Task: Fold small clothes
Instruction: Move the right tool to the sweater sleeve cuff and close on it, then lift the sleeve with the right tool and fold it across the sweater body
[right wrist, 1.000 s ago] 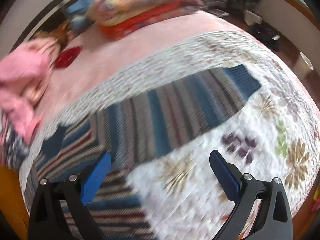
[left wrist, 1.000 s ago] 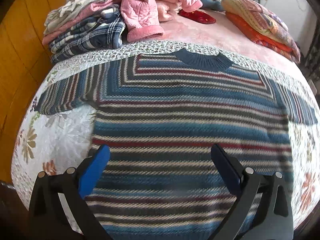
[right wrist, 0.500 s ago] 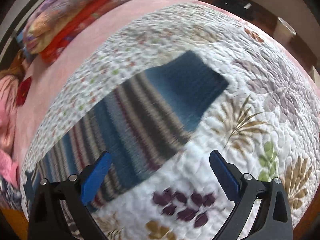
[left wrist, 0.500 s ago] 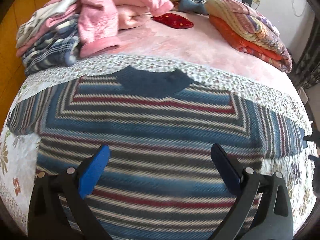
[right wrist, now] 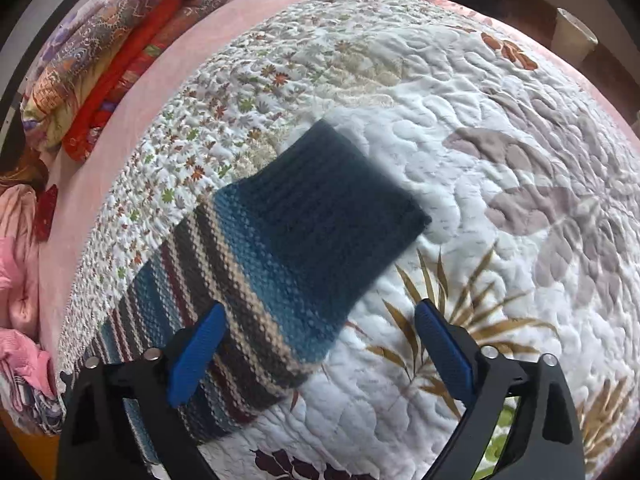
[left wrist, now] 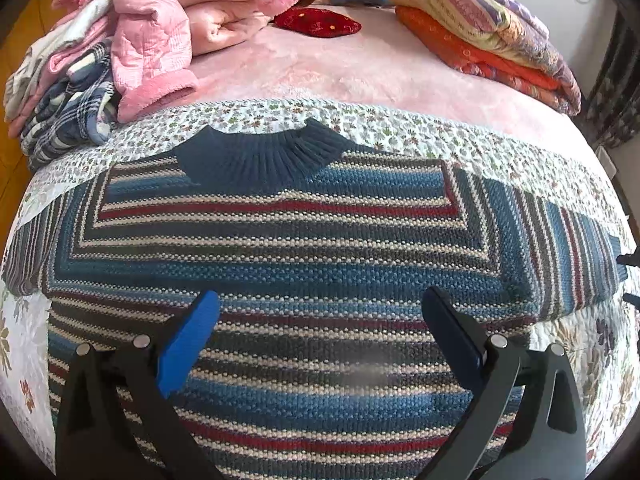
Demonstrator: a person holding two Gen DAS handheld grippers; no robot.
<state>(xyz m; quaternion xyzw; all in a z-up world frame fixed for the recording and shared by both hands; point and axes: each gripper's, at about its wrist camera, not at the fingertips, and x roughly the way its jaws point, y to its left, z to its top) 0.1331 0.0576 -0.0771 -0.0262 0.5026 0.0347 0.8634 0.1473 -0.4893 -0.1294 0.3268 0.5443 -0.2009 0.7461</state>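
Observation:
A small striped knit sweater (left wrist: 280, 256) in blue, grey, cream and red lies flat on a floral quilt (left wrist: 400, 132), its dark blue collar (left wrist: 260, 156) toward the far side and both sleeves spread out. My left gripper (left wrist: 320, 312) hovers open over the chest, nothing between its fingers. In the right wrist view the sweater's sleeve (right wrist: 256, 280) ends in a dark blue cuff (right wrist: 344, 204). My right gripper (right wrist: 320, 320) is open just above the sleeve near the cuff, its left finger (right wrist: 200, 352) over the stripes.
A pile of pink and plaid clothes (left wrist: 120, 52) sits at the far left of the bed. Folded orange and patterned blankets (left wrist: 480, 28) lie at the far right, a red pouch (left wrist: 320, 22) between them. The quilt's edge and floor with a white bin (right wrist: 576, 32) show at right.
My left gripper moved forward over the sweater toward the collar. My right gripper travelled along the sleeve toward its cuff, which now fills more of the view.

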